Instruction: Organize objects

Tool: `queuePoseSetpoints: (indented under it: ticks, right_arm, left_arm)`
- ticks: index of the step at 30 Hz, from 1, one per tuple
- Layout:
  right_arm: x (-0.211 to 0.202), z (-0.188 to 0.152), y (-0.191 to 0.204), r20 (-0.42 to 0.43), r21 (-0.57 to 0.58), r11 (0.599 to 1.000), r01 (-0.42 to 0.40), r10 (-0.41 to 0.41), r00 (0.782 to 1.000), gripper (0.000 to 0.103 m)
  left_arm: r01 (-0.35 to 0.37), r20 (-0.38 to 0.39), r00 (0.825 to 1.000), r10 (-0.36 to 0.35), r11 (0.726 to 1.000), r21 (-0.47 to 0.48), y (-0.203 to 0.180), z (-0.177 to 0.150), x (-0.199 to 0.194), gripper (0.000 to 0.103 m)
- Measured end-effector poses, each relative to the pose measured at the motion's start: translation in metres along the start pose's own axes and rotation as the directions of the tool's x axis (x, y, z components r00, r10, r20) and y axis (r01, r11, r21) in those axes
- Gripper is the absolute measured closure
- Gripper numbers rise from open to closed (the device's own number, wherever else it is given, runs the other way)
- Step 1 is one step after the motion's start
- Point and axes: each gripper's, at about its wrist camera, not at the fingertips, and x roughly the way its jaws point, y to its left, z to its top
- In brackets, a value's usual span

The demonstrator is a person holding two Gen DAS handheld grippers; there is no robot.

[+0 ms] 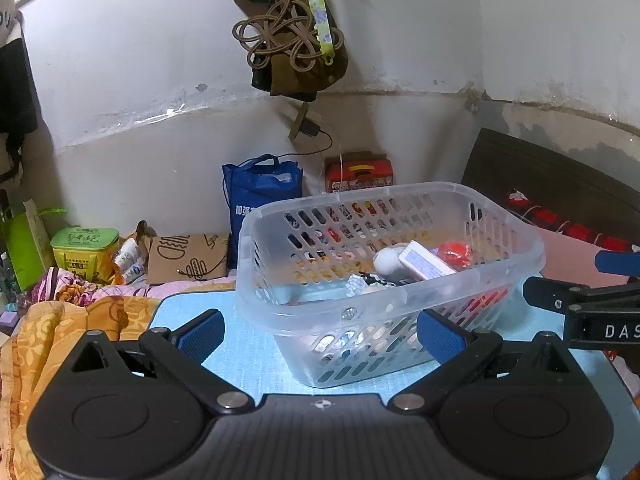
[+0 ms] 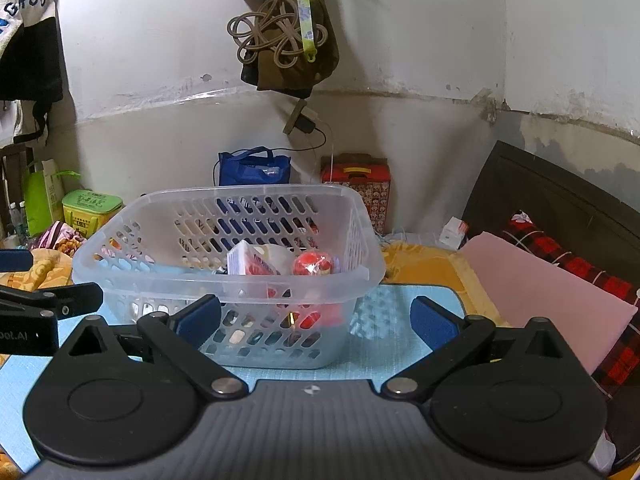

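A clear slotted plastic basket (image 1: 280, 220) stands on a light blue mat (image 1: 248, 356); it also shows in the right wrist view (image 2: 160, 276). Inside lie a red ball (image 1: 454, 254) (image 2: 314, 266), a white and purple box (image 1: 424, 262) (image 2: 250, 262), a white round object (image 1: 386, 260) and other small items. My left gripper (image 1: 320, 332) is open and empty, its blue pads just in front of the basket's near wall. My right gripper (image 2: 316, 320) is open and empty in front of the basket's right end.
A blue bag (image 1: 260, 188), a red patterned box (image 1: 358, 172), a green tin (image 1: 86, 250) and a cardboard bag (image 1: 186, 258) line the wall. Orange bedding (image 1: 60, 328) lies left. A pink cushion (image 2: 548, 292) and red plaid cloth (image 2: 560, 256) lie right.
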Motion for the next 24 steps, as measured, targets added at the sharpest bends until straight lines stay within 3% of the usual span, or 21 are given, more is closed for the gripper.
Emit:
queuePoseSetpoints:
  ticks: [24]
  right_arm:
    - [-0.0002, -0.0063, 0.0008, 0.007, -0.008, 1.000, 0.000, 0.000, 1.000, 0.000]
  left_arm:
    - [-0.001, 0.002, 1.000, 0.001, 1.000, -0.013, 0.0047, 0.0003, 0.0003, 0.000]
